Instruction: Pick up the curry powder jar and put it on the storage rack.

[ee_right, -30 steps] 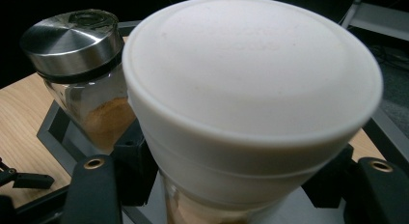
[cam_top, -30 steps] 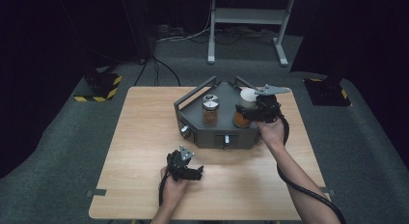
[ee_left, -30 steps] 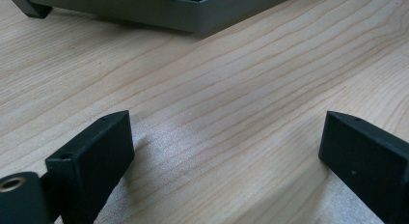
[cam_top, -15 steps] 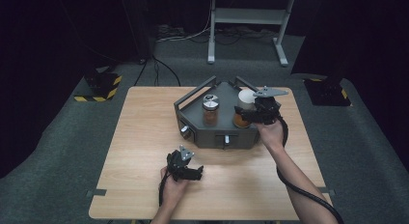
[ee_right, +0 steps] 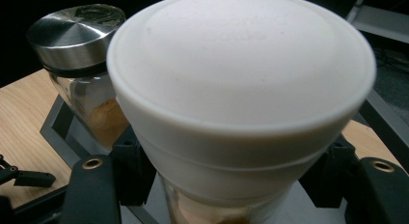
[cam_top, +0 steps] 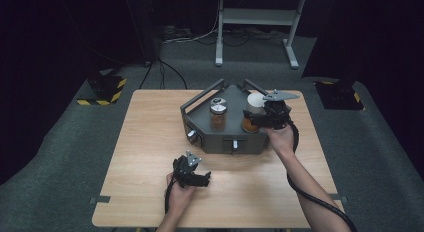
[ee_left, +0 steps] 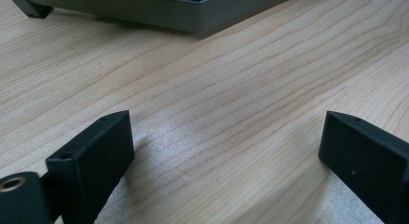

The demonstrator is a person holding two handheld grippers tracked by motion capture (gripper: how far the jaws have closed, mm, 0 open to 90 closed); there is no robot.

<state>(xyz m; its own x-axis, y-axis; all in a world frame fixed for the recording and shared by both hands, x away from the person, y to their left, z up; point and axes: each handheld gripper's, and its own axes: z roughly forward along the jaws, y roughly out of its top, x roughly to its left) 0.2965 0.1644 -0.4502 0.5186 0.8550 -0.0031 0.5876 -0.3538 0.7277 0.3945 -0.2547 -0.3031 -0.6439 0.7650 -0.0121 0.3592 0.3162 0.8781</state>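
Nothing has moved since the earlier frame: both hands sit where they were. I have the right gripper (cam_top: 261, 118) clamped around the white-capped jar (ee_right: 241, 103), its jaws pressing the glass just under the cap, and the jar stands on the right side of the dark grey tray (cam_top: 200, 99) at the back of the wooden table (cam_top: 150, 142). Beside it on the tray stands a steel-lidded spice jar (cam_top: 218, 114), close but apart. My left gripper (cam_top: 201, 179) rests low over bare tabletop near the front edge, jaws spread wide with nothing between them. The grip seems to sit high on the jar, though the cap hides the contact. If I lift or tilt carelessly, the glass could slip downward, or swing into the steel-lidded neighbour and topple it.
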